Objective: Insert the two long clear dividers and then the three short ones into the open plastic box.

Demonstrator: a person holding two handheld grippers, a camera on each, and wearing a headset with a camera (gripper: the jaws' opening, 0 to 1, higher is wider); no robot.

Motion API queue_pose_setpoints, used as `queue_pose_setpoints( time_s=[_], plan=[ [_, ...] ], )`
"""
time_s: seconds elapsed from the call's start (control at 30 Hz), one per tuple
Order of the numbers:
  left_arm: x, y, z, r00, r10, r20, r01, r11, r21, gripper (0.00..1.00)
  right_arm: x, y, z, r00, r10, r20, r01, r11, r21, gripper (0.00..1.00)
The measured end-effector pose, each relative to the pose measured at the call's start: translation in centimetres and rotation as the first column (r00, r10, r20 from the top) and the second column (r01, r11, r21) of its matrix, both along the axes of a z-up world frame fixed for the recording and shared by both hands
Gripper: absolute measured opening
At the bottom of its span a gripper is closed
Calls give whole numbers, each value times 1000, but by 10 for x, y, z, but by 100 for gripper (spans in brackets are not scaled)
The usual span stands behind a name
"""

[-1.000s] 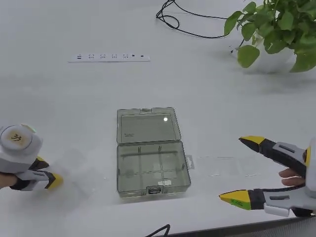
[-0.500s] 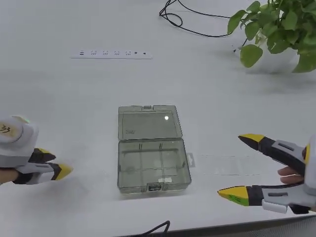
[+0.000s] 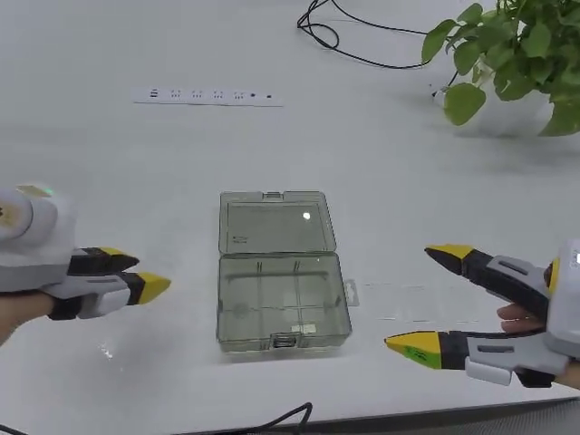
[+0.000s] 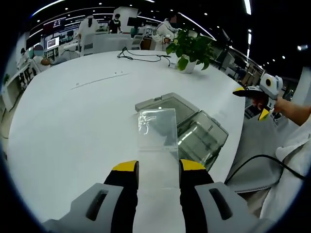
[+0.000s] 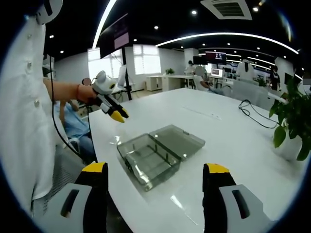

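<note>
The open smoky plastic box lies in the middle of the white table, lid flat behind its base; thin partitions show inside the base. My left gripper hovers left of the box, shut on a clear divider that sticks out forward from its jaws toward the box. My right gripper stands wide open right of the box with nothing between its fingers. Faint clear dividers lie flat on the table between it and the box.
A white power strip lies at the back, a potted plant at the back right, and a black cable beside it. Another black cable crosses the table's front edge. People sit at desks far off.
My left gripper has moved right, closer to the box. My right gripper has drifted slightly left and stays open.
</note>
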State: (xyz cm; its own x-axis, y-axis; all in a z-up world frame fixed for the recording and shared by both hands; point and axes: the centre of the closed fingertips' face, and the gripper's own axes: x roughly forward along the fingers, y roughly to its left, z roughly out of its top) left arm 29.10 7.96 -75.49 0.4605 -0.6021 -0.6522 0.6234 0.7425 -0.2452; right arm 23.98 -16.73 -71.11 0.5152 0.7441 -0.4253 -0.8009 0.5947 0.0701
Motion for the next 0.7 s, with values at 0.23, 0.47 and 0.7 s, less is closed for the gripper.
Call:
queue_pose_setpoints(
  time_s=[0.23, 0.47, 0.7],
  plan=[
    [1, -30, 22, 1000, -9, 29, 12, 996, -92, 31, 8, 13, 15, 999, -34, 1, 34, 998, 56, 77],
    [-3, -62, 41, 998, -25, 54, 34, 983, -179, 31, 11, 40, 39, 997, -71, -26, 74, 987, 144, 70],
    [-7, -88, 56, 997, -27, 74, 45, 966, -253, 31, 11, 58, 52, 993, -100, -69, 111, 974, 197, 58]
  ],
)
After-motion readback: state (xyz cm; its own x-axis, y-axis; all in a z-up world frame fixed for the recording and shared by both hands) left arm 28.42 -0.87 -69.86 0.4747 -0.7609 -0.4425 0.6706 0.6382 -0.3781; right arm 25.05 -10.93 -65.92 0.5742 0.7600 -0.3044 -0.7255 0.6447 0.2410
